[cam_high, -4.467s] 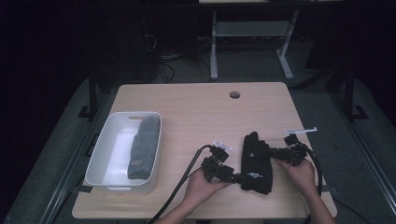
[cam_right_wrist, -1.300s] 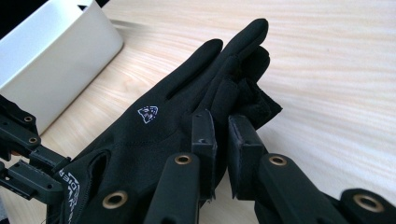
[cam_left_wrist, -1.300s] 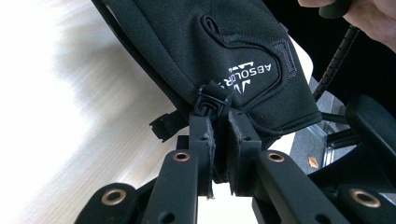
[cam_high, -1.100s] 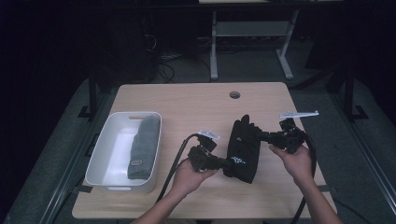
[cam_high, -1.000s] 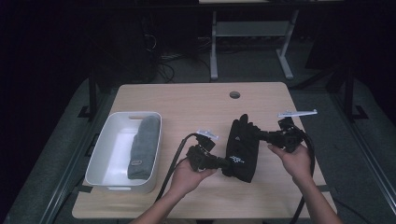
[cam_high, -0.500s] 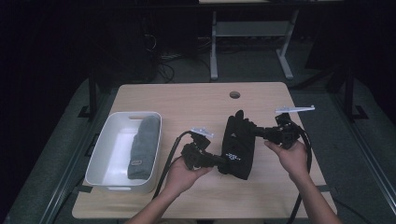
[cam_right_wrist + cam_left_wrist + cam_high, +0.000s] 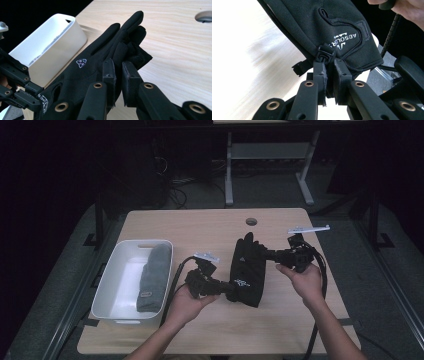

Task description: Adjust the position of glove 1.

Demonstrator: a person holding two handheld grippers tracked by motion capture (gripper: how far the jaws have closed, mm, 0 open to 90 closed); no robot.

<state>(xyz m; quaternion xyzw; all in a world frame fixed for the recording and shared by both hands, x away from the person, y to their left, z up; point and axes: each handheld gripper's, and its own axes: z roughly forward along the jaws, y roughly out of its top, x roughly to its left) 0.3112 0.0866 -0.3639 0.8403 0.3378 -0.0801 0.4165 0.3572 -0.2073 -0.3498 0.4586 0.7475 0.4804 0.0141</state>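
A black glove (image 7: 247, 270) with white lettering near the cuff hangs stretched between both grippers just above the wooden table (image 7: 200, 227). My left gripper (image 7: 231, 290) is shut on the cuff end. In the left gripper view the jaws (image 7: 329, 63) pinch the glove (image 7: 332, 22) right below a small black plastic clip (image 7: 324, 53). My right gripper (image 7: 267, 254) is shut on the finger end; in the right gripper view it (image 7: 118, 65) clamps a fold of the glove (image 7: 82, 75) beside the fingers.
A white bin (image 7: 112, 275) stands at the table's left with a grey glove (image 7: 152, 277) lying in it; the bin's wall (image 7: 50, 42) is close to the black glove. A round cable hole (image 7: 251, 221) sits at the far middle of the table.
Both grippers have carried the black glove to the left and a little away from the front edge, closer to the white bin. Both stay shut on it.
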